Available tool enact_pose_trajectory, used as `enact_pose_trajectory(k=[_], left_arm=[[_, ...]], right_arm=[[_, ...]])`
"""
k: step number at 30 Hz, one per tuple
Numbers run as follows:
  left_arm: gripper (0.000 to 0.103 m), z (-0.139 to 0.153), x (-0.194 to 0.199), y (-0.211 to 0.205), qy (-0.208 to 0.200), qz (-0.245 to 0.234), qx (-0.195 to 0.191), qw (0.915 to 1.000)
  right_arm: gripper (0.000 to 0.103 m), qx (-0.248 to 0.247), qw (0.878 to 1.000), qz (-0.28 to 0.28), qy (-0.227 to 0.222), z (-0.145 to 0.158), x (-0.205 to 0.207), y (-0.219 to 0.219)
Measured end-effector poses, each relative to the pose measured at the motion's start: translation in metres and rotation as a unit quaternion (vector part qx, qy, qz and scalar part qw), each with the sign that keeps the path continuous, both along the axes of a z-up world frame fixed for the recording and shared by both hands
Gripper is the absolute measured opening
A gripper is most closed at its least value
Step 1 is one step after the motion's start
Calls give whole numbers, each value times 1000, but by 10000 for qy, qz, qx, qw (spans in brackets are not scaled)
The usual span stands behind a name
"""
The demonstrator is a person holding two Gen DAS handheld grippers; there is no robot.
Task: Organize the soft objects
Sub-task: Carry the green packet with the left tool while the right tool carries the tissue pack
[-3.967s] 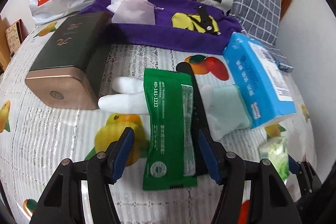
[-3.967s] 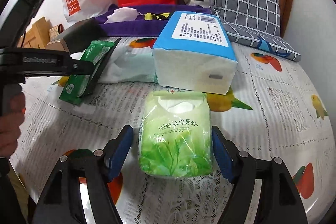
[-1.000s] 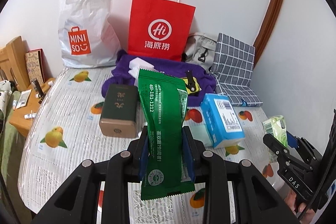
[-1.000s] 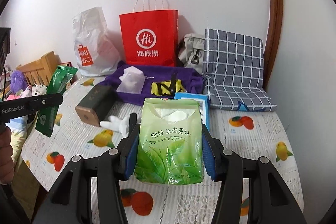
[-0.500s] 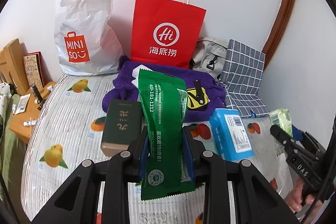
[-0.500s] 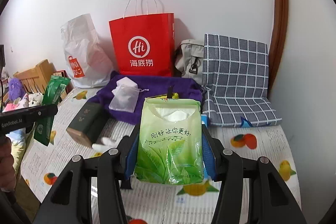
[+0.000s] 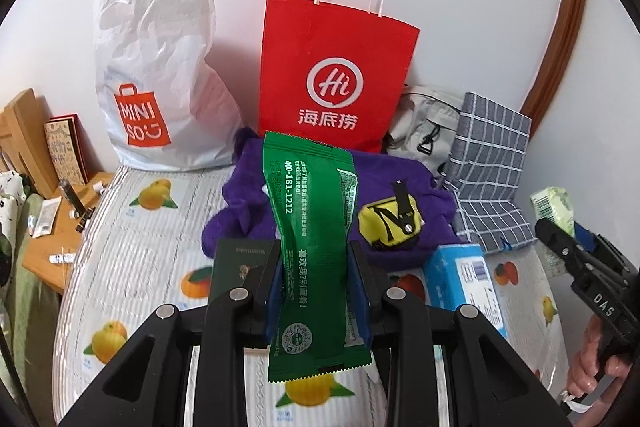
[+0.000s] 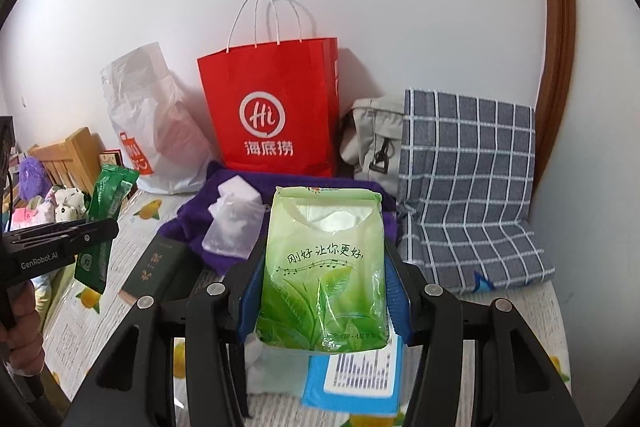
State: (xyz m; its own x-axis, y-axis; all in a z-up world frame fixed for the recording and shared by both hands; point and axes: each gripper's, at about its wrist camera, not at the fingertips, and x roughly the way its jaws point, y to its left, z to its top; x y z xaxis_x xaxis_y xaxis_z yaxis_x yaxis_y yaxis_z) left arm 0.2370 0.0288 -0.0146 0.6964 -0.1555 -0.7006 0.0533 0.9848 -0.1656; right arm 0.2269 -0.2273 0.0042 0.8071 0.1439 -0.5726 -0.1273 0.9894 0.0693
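Note:
My left gripper (image 7: 318, 291) is shut on a long green foil packet (image 7: 314, 251) and holds it upright, high above the bed. My right gripper (image 8: 322, 291) is shut on a light green tissue pack (image 8: 324, 271), also lifted. Each gripper shows in the other's view: the right one with its pack (image 7: 554, 205) at the right edge, the left one with the green packet (image 8: 106, 223) at the left. A red paper bag (image 7: 338, 79) stands open against the wall straight ahead; it also shows in the right wrist view (image 8: 272, 111).
A white Miniso bag (image 7: 160, 75) stands left of the red bag. A purple cloth (image 7: 404, 187) with a yellow pouch (image 7: 390, 223), a dark green box (image 7: 240, 263), a blue tissue pack (image 7: 464, 283), a grey bag (image 8: 374, 139) and a checked cushion (image 8: 464, 187) lie on the bed.
Both grippers closed on their packs, lifted them off the bed, and have moved forward toward the red bag, which now looks larger and nearer.

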Motion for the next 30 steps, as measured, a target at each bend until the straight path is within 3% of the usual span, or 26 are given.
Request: enact_pose_trajectory(k=[11, 17, 21, 30], left_arm=[[28, -3, 53, -6, 68, -120, -71, 9999], [28, -6, 89, -11, 78, -116, 72, 9999], [28, -13, 115, -14, 138, -151, 64, 9998], [28, -64, 167, -30, 704, -382, -11, 9968]], right_arm=[[52, 50, 9999, -31, -124, 9, 55, -6], [52, 8, 9999, 55, -163, 10, 88, -3], [52, 402, 9984, 385, -25, 7, 114, -2], [52, 223, 9978, 389, 478, -39, 168, 7]])
